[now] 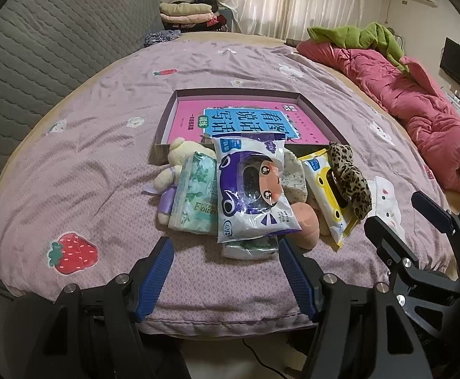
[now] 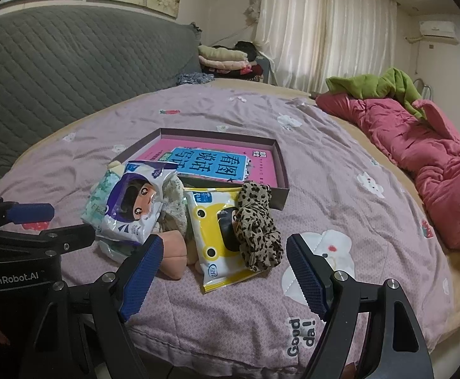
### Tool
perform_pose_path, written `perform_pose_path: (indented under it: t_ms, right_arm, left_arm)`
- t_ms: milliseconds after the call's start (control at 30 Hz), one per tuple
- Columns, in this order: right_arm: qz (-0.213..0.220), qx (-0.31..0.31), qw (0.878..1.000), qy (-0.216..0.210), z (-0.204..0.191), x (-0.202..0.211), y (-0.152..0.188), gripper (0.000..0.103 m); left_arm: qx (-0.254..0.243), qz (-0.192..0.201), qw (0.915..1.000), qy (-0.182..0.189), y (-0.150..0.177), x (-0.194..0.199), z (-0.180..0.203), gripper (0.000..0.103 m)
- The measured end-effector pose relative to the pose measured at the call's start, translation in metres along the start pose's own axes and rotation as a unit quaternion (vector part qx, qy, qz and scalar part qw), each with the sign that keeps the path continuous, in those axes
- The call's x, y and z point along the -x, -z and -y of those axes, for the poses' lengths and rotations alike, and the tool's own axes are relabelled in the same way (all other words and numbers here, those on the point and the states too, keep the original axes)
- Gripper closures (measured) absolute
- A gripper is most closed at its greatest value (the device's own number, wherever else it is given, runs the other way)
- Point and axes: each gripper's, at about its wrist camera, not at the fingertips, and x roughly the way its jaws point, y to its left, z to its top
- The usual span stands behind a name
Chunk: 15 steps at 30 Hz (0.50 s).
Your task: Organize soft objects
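Soft packs heaped on a bed before an open box (image 1: 321, 117).
Left gripper (image 1: 226, 249) and right gripper (image 2: 223, 246) are held spread at 6 o'clock of the purple pack (image 1: 252, 189).

Left claw (image 1: 225, 257) and right claw (image 2: 223, 255), both spread wide, empty, side by side.

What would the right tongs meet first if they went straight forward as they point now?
Probably the yellow wipes pack, with the leopard-print cloth lying on its right side. The right tongs are open and empty; depth is unclear.
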Motion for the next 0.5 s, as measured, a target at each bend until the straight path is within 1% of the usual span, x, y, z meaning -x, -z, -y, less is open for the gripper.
perform_pose_path:
  t_ms: [500]
  right_arm:
    - [0.001,-0.002,1.0,0.0,0.0,-0.0001,-0.0008,0.022]
  left_arm:
    - [-0.001,-0.002,1.0,0.008,0.0001,0.002,0.0017,0.034]
